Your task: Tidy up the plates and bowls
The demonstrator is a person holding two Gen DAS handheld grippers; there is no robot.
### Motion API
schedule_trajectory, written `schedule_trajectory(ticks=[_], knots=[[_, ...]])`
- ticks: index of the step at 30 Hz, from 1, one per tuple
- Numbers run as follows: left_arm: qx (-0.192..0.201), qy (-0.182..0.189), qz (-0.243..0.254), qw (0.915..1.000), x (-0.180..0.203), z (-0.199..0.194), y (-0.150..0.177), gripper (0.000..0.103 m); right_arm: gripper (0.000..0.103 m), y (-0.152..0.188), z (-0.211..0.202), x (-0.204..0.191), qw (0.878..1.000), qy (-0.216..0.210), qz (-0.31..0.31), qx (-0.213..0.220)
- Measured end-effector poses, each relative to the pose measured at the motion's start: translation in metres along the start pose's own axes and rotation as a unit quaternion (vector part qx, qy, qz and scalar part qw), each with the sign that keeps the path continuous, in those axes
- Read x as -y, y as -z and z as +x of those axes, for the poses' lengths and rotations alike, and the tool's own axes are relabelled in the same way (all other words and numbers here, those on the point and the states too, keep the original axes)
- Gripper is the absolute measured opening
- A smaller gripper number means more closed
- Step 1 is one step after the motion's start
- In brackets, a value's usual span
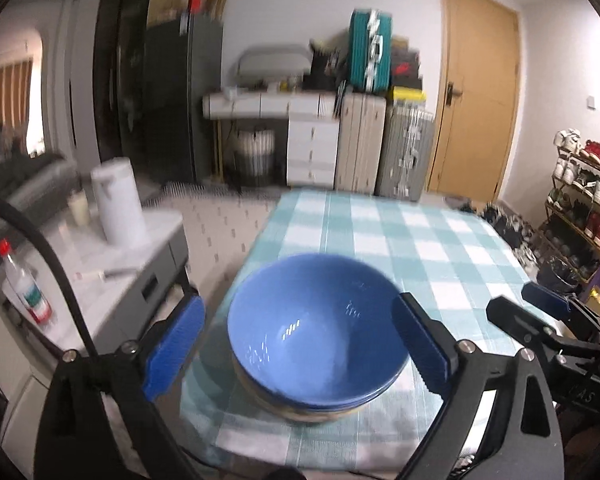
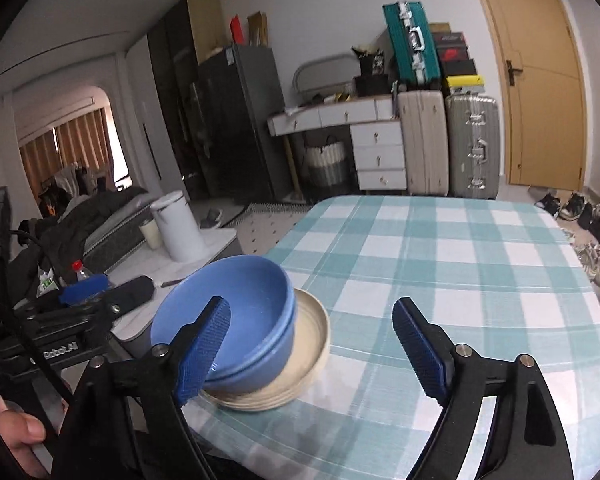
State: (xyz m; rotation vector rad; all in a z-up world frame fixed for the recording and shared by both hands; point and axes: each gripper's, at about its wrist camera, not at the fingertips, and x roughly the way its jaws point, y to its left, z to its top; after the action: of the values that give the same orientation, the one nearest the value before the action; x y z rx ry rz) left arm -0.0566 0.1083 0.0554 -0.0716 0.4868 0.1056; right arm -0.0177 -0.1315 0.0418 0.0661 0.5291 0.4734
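Observation:
Nested blue bowls (image 1: 316, 332) (image 2: 236, 328) sit on a stack of cream plates (image 2: 308, 356) near the left corner of the checked table (image 1: 420, 240) (image 2: 460, 264). My left gripper (image 1: 300, 348) stands open, its blue pads well apart on either side of the bowls and clear of them. Open too is my right gripper (image 2: 320, 356), to the right of the stack; its left pad (image 2: 204, 348) overlaps the bowls in the picture, and nothing lies between its fingers. The right gripper's fingers (image 1: 540, 320) show at the right edge of the left wrist view.
A low side table (image 1: 100, 256) left of the table carries a white canister (image 1: 118, 204), a cup and a red-capped bottle (image 1: 24, 280). Suitcases (image 2: 448, 144), a drawer unit and a door stand at the back wall. Shoes and a shoe rack (image 1: 580, 208) are on the right.

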Motion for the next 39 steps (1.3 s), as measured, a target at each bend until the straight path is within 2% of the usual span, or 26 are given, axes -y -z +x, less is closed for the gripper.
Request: schedule_trajectory(ticks=[2,6,11,15,20,23,33,39], knots=[[0.021,0.002,0.020,0.9996,0.007,-0.009,0.004,0.103,0.092,0.007,-0.010,0.006,1.000,0.013,0.002,0.008],[0.027,0.006,0.049,0.9984,0.021,-0.009,0.012,0.103,0.099,0.021,-0.025,0.020,0.999,0.044,0.008,0.030],[0.016,0.030,0.029,0.9990,0.029,-0.004,0.018,0.103,0.102,0.036,-0.041,0.024,0.994,0.075,-0.026,0.072],[0.010,0.038,0.004,0.9992,0.030,0.004,0.027,0.103,0.102,0.047,-0.040,0.019,0.990,0.090,-0.065,0.084],[0.011,0.027,-0.003,0.9996,0.034,0.010,0.035,0.103,0.102,0.050,-0.034,0.015,0.989,0.092,-0.079,0.081],[0.029,0.011,0.000,0.9995,0.034,0.009,0.036,0.103,0.102,0.051,-0.036,0.012,0.988,0.092,-0.084,0.091],[0.040,-0.005,0.030,0.9987,0.044,0.008,0.043,0.103,0.102,0.051,-0.034,0.010,0.988,0.086,-0.080,0.099],[0.043,-0.007,0.025,0.9987,0.043,0.007,0.043,0.103,0.102,0.052,-0.035,0.011,0.989,0.087,-0.072,0.097]])
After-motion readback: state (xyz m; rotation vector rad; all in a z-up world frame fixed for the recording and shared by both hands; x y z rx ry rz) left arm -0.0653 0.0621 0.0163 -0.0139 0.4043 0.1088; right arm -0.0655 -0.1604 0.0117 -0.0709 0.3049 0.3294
